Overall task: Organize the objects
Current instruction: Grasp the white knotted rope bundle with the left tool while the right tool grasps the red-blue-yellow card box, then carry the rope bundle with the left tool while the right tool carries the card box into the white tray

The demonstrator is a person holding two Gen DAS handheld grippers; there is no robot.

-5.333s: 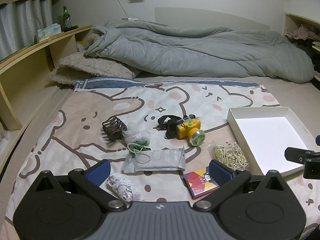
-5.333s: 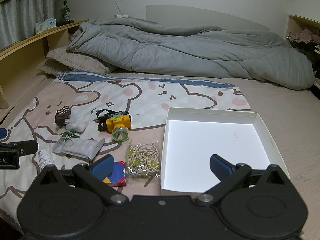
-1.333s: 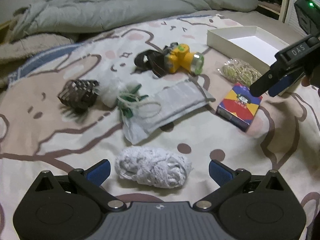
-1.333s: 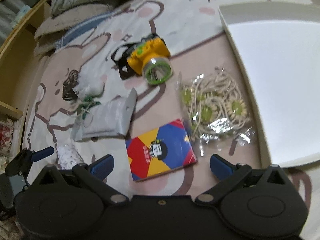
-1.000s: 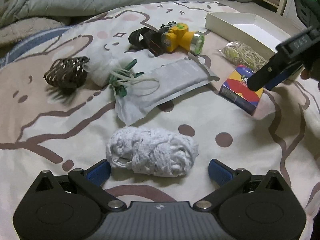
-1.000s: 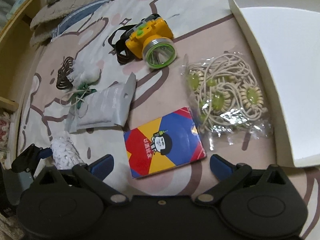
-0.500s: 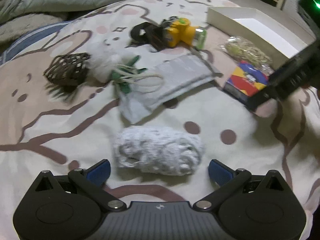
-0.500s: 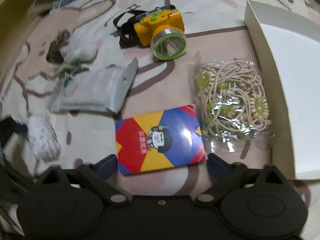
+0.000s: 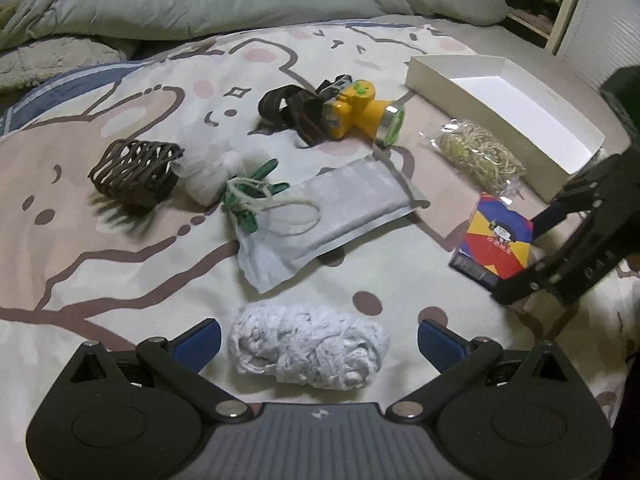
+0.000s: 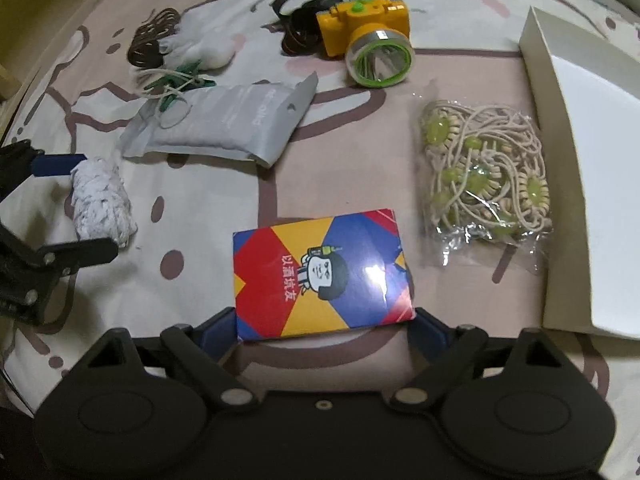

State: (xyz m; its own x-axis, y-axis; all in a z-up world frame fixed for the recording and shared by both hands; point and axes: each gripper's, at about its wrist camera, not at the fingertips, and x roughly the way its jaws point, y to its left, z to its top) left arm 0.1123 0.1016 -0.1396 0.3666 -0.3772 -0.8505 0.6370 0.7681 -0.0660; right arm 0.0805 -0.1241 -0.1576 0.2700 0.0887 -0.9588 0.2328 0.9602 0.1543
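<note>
Bed sheet is soft: your right gripper [image 10: 322,330] fingers stand wide, straddling the card box [image 10: 322,274] at lower centre, not yet pressing. Seat them lower before closing.

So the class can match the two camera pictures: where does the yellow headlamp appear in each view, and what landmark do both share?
Left wrist view: the yellow headlamp sits upper middle, lens turned right toward the white box.
Right wrist view: the headlamp sits at top centre, lens facing the camera.
Shared landmark: the grey pouch, lying just nearer the camera than the headlamp.
</note>
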